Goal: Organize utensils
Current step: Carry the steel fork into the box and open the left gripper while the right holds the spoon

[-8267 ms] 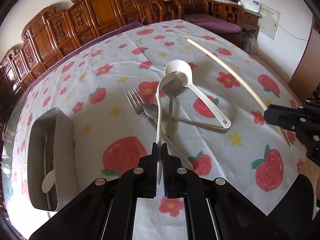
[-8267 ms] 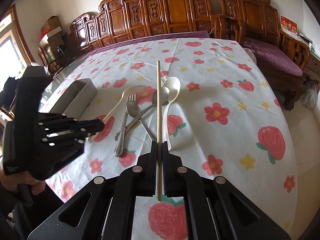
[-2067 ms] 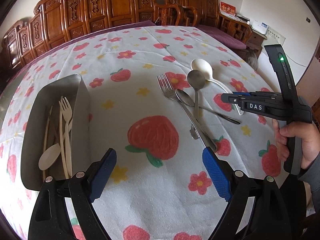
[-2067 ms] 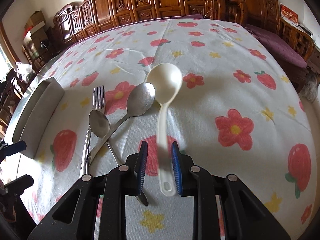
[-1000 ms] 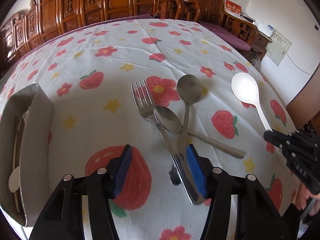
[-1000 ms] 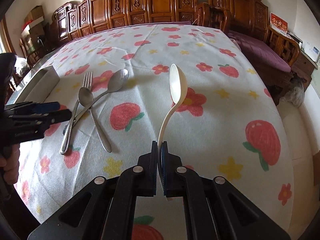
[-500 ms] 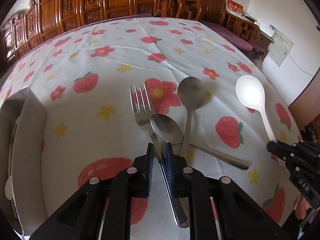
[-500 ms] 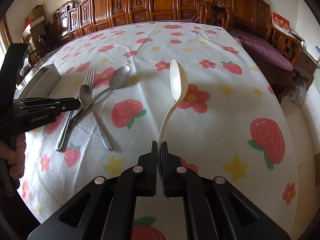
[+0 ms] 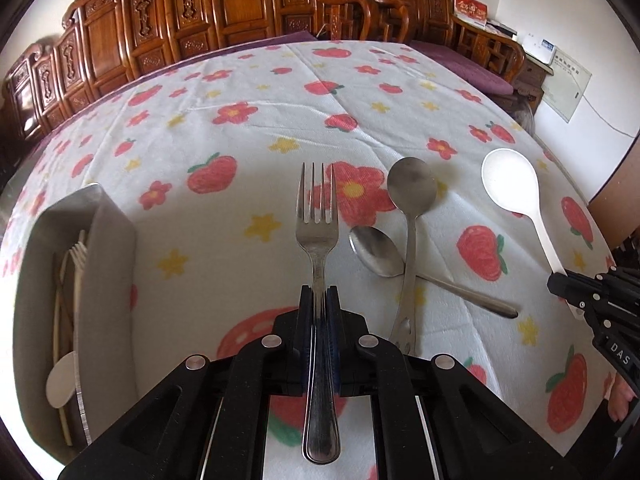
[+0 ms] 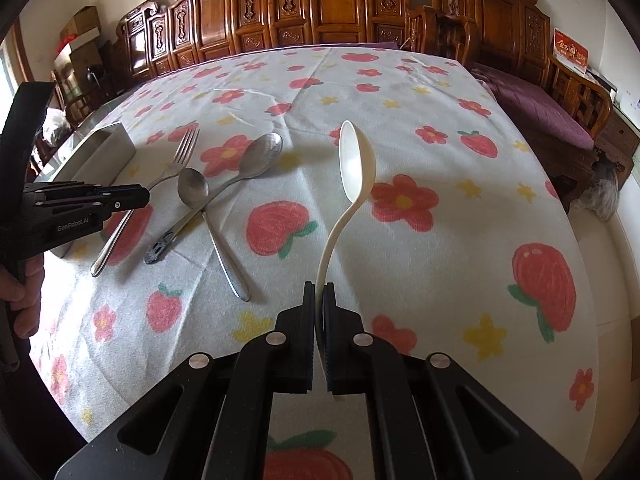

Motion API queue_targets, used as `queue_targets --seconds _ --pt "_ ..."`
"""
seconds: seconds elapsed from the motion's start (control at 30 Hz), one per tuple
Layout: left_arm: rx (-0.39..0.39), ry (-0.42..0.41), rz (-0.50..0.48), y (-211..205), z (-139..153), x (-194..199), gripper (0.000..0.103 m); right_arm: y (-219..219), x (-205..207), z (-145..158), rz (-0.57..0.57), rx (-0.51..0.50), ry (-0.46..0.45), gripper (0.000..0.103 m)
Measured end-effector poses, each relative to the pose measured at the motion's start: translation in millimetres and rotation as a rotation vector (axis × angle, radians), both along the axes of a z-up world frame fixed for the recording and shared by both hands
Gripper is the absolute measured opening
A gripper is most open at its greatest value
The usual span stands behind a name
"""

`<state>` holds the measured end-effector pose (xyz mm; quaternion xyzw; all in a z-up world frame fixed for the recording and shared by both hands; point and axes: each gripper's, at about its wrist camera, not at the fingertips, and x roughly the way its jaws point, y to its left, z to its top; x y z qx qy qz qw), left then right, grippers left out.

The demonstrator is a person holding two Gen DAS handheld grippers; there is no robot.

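Between the pads of the left gripper (image 9: 319,290), in the left wrist view, sits a metal fork (image 9: 317,216), its handle pinched tight and its tines pointing far across the table. The handle's butt runs back toward the camera between the black fingers. Just right of the fork, two metal spoons lie crossed on the strawberry tablecloth (image 9: 224,264): a small spoon (image 9: 374,251) with its handle running to the right, and a large spoon (image 9: 411,188) whose slotted handle end lies near the gripper. At the left edge stands a metal tray (image 9: 106,280) holding pale utensils, a white fork and a white spoon among them. At the right edge the right gripper (image 9: 560,280) clamps the handle of a white ladle-shaped spoon (image 9: 510,184), its bowl lifted and facing the far side. Carved wooden chairs (image 9: 224,4) line the far side.

Seen from the right wrist view, the right gripper (image 10: 319,294) is clenched on the thin handle of the white spoon (image 10: 356,160), which curves up and away with its bowl edge-on above the cloth (image 10: 440,240). To the left, the left gripper (image 10: 146,196) grips the fork (image 10: 178,160) partway along its handle; whether the handle's near end touches the cloth cannot be told. Both metal spoons, small (image 10: 193,189) and large (image 10: 262,154), lie crossed just right of it. Beyond them on the far left stands the tray (image 10: 102,152).
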<state>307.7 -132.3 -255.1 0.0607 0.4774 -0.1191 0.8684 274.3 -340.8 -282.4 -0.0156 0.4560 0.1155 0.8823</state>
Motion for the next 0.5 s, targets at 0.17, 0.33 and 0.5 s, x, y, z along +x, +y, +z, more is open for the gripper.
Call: queue_targets --seconds 0.17,0.33,0.5 --pt "0.012 -0.043 -0.008 9 20 -11 0.006 9 -3 13 0.019 0.012 -0.024 0.005" --pt "-0.002 -0.074 0.000 25 43 -18 0.006 22 -5 29 0.042 0.012 -0.053 0.005" --pt "-0.003 -0.104 0.004 41 63 -27 0.006 35 -6 40 0.053 0.010 -0.064 0.005"
